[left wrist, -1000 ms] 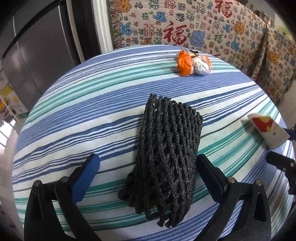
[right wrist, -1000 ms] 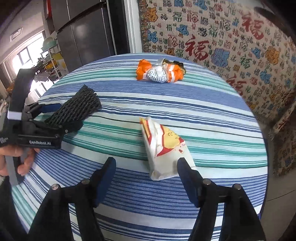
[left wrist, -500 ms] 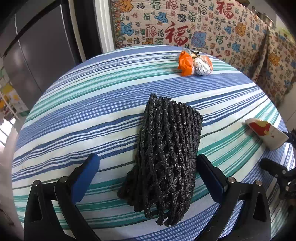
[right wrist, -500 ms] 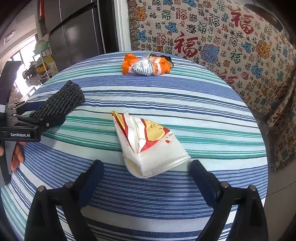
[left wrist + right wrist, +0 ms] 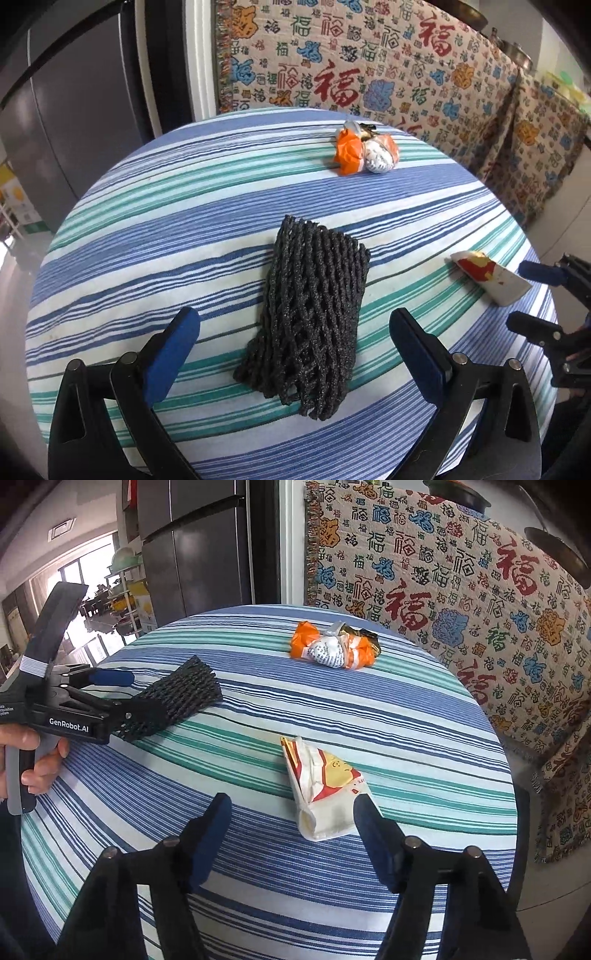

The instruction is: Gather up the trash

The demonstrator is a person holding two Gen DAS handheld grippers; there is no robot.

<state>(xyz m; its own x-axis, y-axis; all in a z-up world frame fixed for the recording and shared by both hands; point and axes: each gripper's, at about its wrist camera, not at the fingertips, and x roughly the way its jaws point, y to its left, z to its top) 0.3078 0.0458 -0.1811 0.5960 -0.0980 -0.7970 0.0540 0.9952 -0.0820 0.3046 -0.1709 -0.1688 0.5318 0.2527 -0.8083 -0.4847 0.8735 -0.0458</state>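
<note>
1. While your left claw (image 5: 295,332) points down at the round striped desk (image 5: 184,229), its jaws stand wide apart and hold nothing. The black foam net (image 5: 314,317) lies flat on the cloth between the blue pads (image 5: 171,354), touching neither.
2. Your right claw (image 5: 291,830) is about half open, with nothing gripped. Its jaws have just been closing after a wider swing. The near end of the white, red and yellow wrapper (image 5: 325,786) lies between the pads, just beside the right-hand one; I can't tell whether it touches. It isn't pinched.
3. The wrapper is crumpled and flat on the desk, its long axis running away from the claw, toward the desk's right side in the right wrist view.
4. The orange and white crumpled bag (image 5: 334,648) sits near the far edge of the desk, well apart from both claws and from the other two pieces.
5. The net is on the left part of the desk, well apart from the wrapper.
6. In the right wrist view, your left hand (image 5: 33,760) wraps the left claw's handle at the frame's left edge.
7. A patterned blanket (image 5: 461,602) hangs behind the desk.
</note>
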